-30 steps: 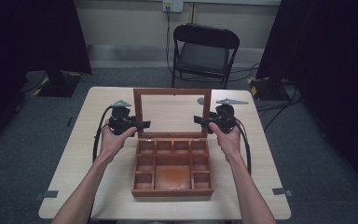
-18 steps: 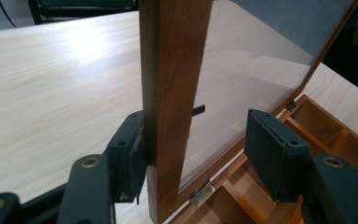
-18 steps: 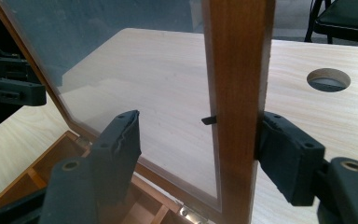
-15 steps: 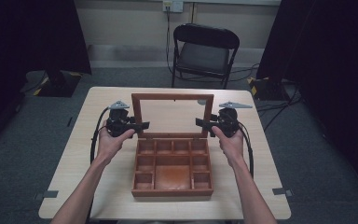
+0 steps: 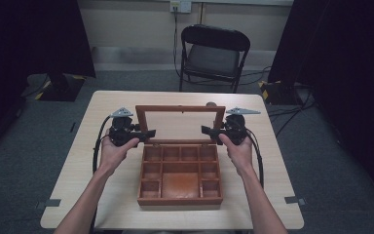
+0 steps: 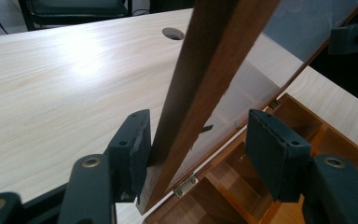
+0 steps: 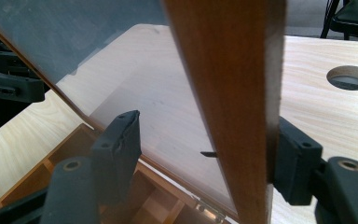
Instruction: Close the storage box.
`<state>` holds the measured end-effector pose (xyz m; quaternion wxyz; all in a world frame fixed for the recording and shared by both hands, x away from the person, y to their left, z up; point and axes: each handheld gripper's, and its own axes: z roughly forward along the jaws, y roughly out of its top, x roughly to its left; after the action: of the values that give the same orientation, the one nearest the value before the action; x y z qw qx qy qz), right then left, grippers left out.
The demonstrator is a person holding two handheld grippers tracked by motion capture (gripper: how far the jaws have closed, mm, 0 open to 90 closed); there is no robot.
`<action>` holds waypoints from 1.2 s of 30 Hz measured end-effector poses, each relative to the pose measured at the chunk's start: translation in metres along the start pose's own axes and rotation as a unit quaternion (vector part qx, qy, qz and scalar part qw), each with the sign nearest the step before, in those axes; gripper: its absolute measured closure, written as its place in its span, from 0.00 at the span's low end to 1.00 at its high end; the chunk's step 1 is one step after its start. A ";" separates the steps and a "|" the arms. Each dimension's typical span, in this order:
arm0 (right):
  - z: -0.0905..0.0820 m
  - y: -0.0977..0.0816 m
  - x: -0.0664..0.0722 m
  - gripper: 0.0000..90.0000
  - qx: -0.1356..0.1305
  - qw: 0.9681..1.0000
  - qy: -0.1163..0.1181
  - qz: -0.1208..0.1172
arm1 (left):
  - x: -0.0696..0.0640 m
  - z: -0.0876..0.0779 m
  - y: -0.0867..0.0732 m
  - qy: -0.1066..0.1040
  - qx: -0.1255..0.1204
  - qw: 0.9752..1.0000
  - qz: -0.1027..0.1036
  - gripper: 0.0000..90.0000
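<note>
wooden box with glass lid, raised, flanked by two grippers

item: box [image 5: 180, 178], brown wood, many small compartments and one larger, sits near the middle of the table [image 5: 102, 117], towards the near edge. lid [image 5: 180, 109], a wood frame around a clear pane, stands raised from brass hinges on the far side of the box.

left gripper [image 5: 146, 132]: at the lid's left frame post; jaws apart, one pad against the post's outer face, the other clear of it on the pane side.

right gripper [image 5: 207, 130]: at the lid's right post; jaws apart, straddling it, one pad against the post, the other standing off.

background: black chair [image 5: 213, 53] beyond the far edge; round cable hole [image 6: 173, 33] in the tabletop.
</note>
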<state>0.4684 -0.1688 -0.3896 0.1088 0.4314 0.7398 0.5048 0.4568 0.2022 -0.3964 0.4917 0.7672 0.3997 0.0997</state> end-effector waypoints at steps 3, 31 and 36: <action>-0.002 -0.001 0.001 0.37 -0.002 1.000 0.000 0.000 | -0.001 -0.001 -0.001 -0.002 -0.001 1.000 -0.002 0.45; -0.012 -0.013 0.008 0.34 -0.002 1.000 0.008 -0.002 | -0.011 -0.008 -0.008 -0.012 -0.008 1.000 0.026 0.29; -0.015 -0.016 0.010 0.33 -0.002 1.000 0.008 -0.004 | -0.014 -0.015 -0.009 -0.005 -0.026 0.999 0.036 0.39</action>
<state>0.4453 -0.1727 -0.3935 0.1052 0.4242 0.7415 0.5091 0.4344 0.2041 -0.3935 0.5094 0.7687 0.3664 0.1239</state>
